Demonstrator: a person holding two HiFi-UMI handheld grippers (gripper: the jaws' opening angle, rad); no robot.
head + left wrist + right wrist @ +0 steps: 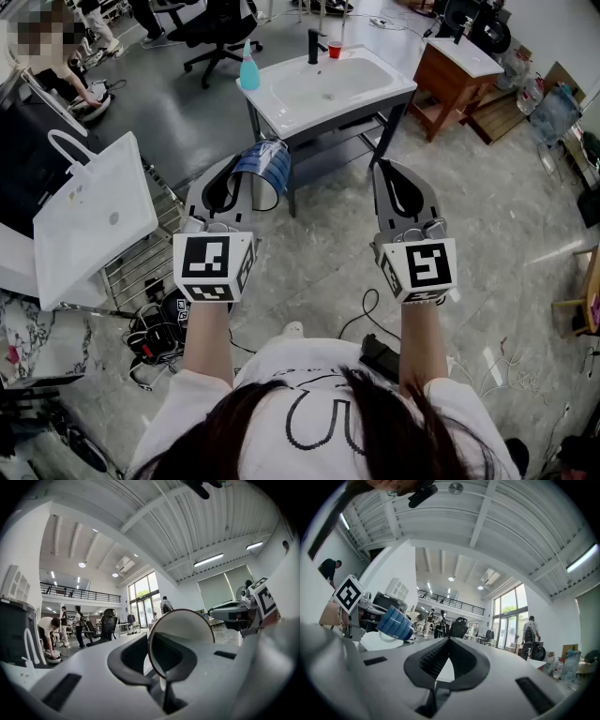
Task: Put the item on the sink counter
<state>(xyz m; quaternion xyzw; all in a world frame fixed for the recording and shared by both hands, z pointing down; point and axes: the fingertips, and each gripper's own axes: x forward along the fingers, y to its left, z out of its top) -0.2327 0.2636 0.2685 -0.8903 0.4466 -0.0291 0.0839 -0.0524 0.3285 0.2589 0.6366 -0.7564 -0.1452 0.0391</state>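
left gripper (159, 674) jaws are pinching the blue cup (267, 169) by its rim wall; it is probably feeling light, stiff and slippery. right gripper (443, 665) jaws are pressing together, empty.

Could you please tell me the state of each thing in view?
Blue cup: held in the air, tipped sideways.
Left tongs: shut on the blue cup.
Right tongs: shut, empty.
Red cup: upright on the sink counter.
Blue bottle: upright on the sink counter.
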